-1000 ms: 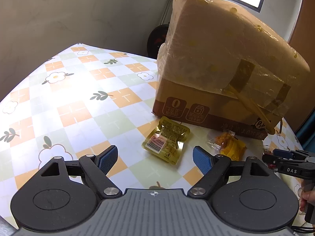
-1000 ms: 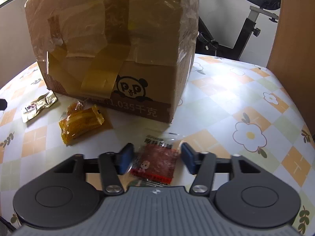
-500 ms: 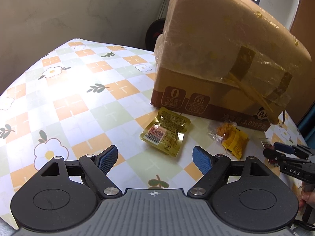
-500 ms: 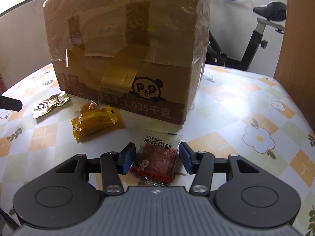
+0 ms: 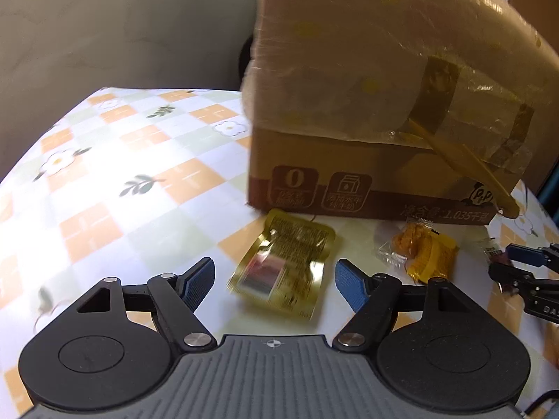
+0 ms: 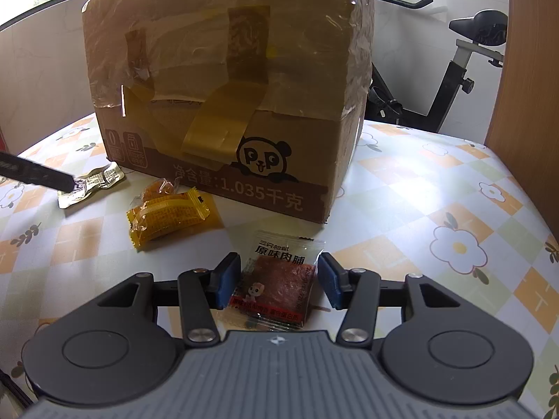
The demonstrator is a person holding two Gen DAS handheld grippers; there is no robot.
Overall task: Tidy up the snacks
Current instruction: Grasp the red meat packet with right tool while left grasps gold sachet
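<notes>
A gold foil packet (image 5: pixel 283 265) lies on the flowered tablecloth, just in front of the taped cardboard box (image 5: pixel 384 104). My left gripper (image 5: pixel 274 276) straddles it and its jaws are closing, with gaps still showing at both pads. A yellow snack pack (image 6: pixel 167 214) lies to the right of the foil packet. In the right wrist view a red jerky packet (image 6: pixel 276 282) lies flat between the pads of my right gripper (image 6: pixel 278 277). That gripper is open, its pads close beside the packet's two edges. One left finger (image 6: pixel 35 174) reaches the foil packet (image 6: pixel 91 185).
The big cardboard box (image 6: pixel 227 87) fills the back of the table (image 6: pixel 436 192). An exercise bike (image 6: pixel 454 70) stands behind the table and a wooden panel (image 6: pixel 531 70) at the right. The table edge curves away at the far left (image 5: pixel 52 132).
My left gripper has moved forward and down, so the foil packet now lies between its fingers, and its jaws have narrowed. The right gripper stays around the red packet.
</notes>
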